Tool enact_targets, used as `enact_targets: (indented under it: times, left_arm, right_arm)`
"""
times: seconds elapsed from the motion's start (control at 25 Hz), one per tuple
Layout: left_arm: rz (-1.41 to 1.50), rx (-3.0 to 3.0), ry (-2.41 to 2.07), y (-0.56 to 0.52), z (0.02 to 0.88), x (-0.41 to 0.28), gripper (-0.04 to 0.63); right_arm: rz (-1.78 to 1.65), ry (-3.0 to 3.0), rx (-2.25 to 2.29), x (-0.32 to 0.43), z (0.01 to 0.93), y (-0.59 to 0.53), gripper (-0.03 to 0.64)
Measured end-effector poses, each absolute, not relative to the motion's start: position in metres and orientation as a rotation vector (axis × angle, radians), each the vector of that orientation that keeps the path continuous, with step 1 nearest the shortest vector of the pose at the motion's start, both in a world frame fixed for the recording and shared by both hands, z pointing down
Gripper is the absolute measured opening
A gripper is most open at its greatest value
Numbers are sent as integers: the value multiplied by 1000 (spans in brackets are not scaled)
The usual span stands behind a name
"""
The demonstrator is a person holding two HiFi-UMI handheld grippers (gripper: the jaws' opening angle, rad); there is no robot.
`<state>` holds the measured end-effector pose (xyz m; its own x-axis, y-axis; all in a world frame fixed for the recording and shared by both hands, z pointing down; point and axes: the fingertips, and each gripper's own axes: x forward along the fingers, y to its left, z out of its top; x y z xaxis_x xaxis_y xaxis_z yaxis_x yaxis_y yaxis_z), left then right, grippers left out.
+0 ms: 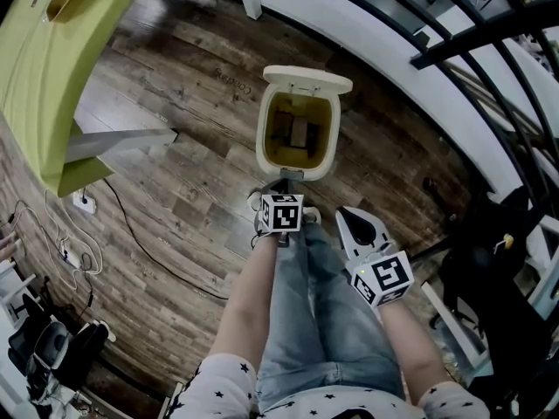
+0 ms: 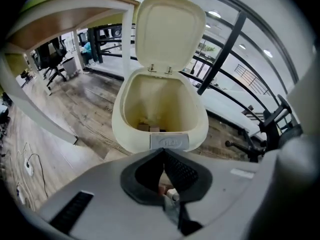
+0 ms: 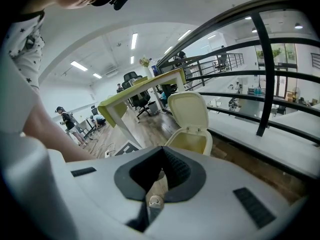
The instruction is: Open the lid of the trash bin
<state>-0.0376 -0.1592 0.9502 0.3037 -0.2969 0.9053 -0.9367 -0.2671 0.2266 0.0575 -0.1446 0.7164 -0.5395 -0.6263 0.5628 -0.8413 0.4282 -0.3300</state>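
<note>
A cream trash bin [image 1: 272,143] stands on the wood floor ahead of me, its lid [image 1: 307,78] swung up and back. Small brown scraps [image 1: 298,133] lie at its bottom. My left gripper [image 1: 284,180] is shut and empty, its tips just short of the bin's front rim. In the left gripper view the bin [image 2: 125,115] fills the middle, the lid [image 2: 167,31] stands upright, and the grey push tab [image 2: 169,141] sits right beyond my left gripper [image 2: 163,152]. My right gripper [image 1: 352,220] is shut, held back to the right. In its own view the right gripper [image 3: 161,150] points past the bin [image 3: 192,141] and lid [image 3: 189,111].
A yellow-green table [image 1: 52,59] with a white leg [image 1: 118,142] stands at the left. Cables [image 1: 140,234] and a socket [image 1: 83,203] lie on the floor. A black railing [image 1: 454,51] and white ledge curve behind the bin. Black chair legs [image 1: 485,251] at right. People [image 3: 65,119] far off.
</note>
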Motion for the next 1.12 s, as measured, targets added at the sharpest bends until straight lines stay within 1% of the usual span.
enact_targets:
  times: [0.56,0.88,1.12]
  left_arm:
    - [913,1674,-1140,-159,932,-41,9]
    - [860,1663,-1150,-148,893,-38,9]
    - [797,1682,-1172,-137,840,-34,9]
  right_arm:
    - [777,-2356,1265,58,683,-151,-6]
    - [732,-2363,1289,64,646,-146,-6]
    - [719,-2369,1333,74,620,-138,-6]
